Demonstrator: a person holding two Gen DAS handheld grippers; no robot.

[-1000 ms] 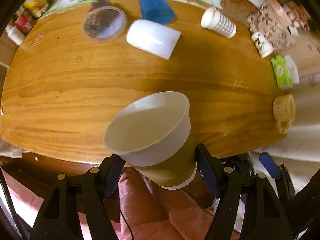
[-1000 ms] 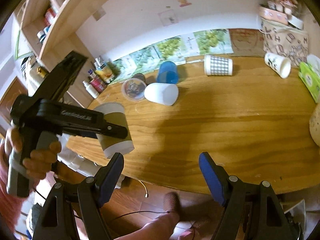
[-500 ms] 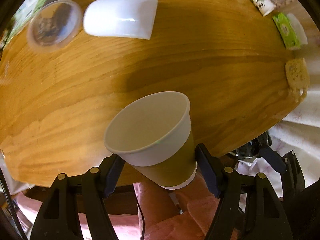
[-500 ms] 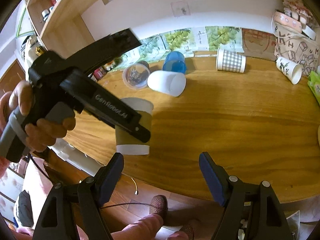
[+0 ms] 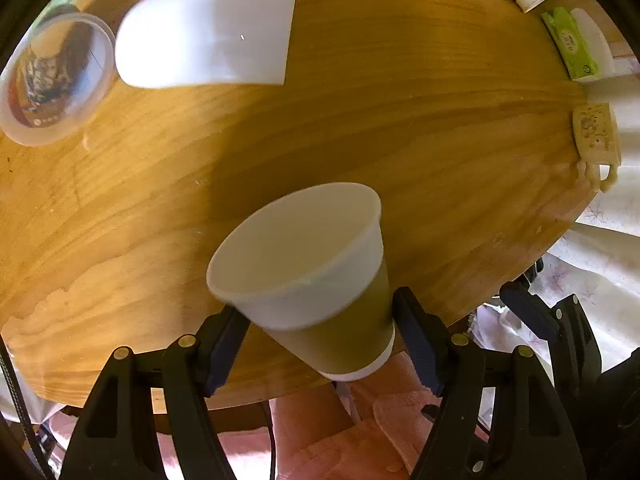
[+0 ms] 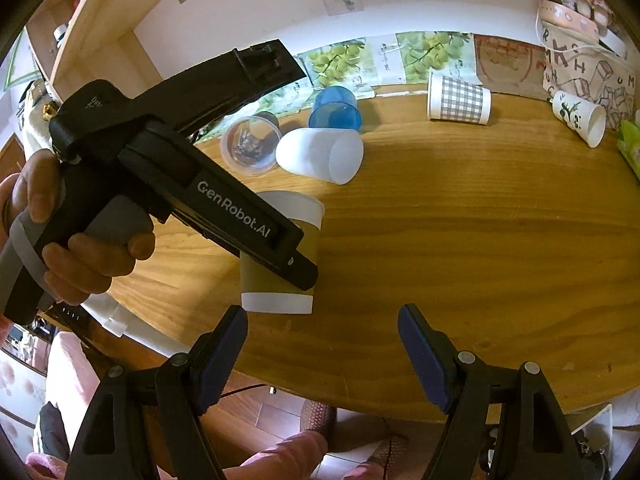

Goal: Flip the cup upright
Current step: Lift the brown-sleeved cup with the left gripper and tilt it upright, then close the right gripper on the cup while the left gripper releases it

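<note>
My left gripper (image 5: 320,344) is shut on a paper cup (image 5: 308,272) with a brown sleeve and white rim, mouth up. In the right wrist view the same cup (image 6: 280,264) stands upright at the near left part of the wooden table (image 6: 460,240), its base at or just above the surface, with the left gripper's body (image 6: 224,208) across it. My right gripper (image 6: 322,352) is open and empty, above the table's front edge, to the right of the cup.
Lying on their sides at the back: a frosted white cup (image 6: 320,154), a clear plastic cup (image 6: 250,146), a blue cup (image 6: 334,108), a checked paper cup (image 6: 458,98) and a leaf-print cup (image 6: 580,118). A green packet (image 5: 570,44) and a cream mug (image 5: 596,136) sit at the right edge.
My left gripper has carried the cup forward over the table and lowered it, turning it to upright. The right gripper has stayed open and moved a little nearer.
</note>
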